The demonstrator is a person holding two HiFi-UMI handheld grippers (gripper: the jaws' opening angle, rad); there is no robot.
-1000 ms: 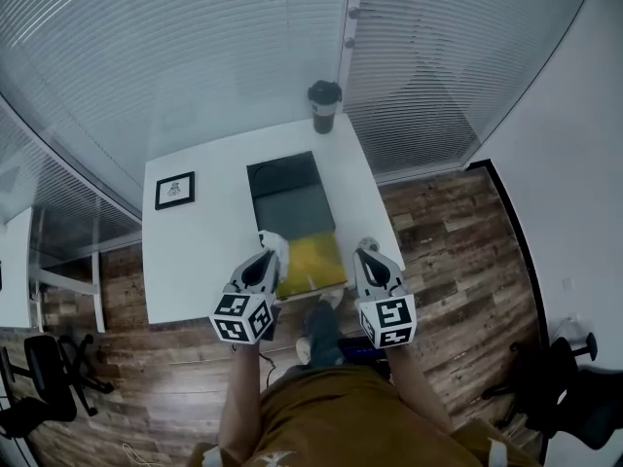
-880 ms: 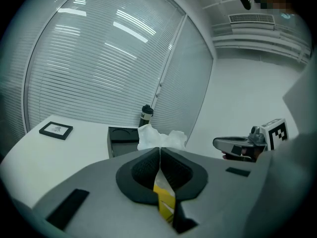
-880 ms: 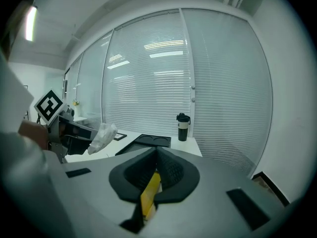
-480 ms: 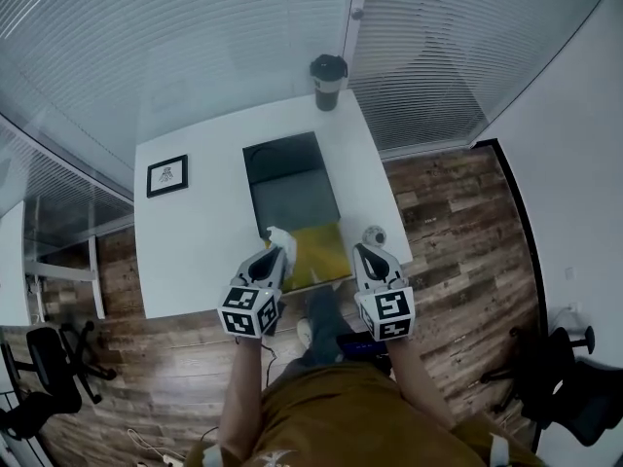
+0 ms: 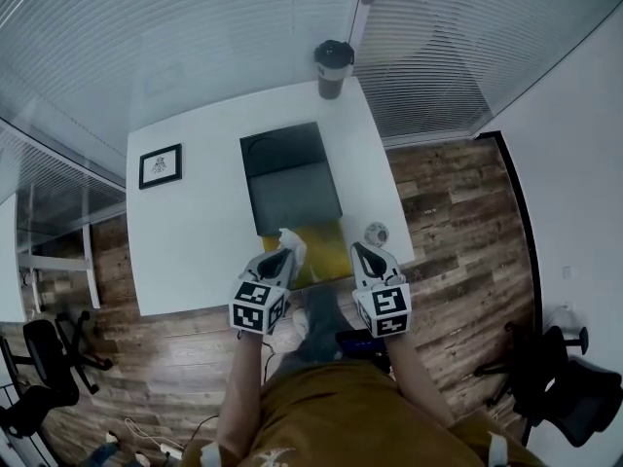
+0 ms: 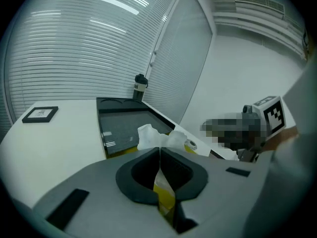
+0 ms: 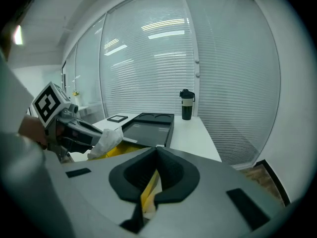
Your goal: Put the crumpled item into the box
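The left tool (image 5: 283, 249) has its jaws pinched shut on the white crumpled item (image 6: 157, 136), held just above the yellow near end of the dark box (image 5: 292, 178) on the desk (image 5: 195, 232) — pickup looks done, the drop is left. The right tool (image 5: 362, 253) hangs beside it, jaws together (nothing between them).

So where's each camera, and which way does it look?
Head view: on the person's head, looking steeply down at table, box, left hand-held gripper, right hand-held gripper; forearms show.
Left gripper view: on the left hand-held gripper, looking along its jaws, shut on the paper, toward box and cup; the other one shows at right.
Right gripper view: on the right hand-held gripper, looking along its shut, empty jaws toward the box; the other one shows at left.
Both gripper views share box, cup, paper.
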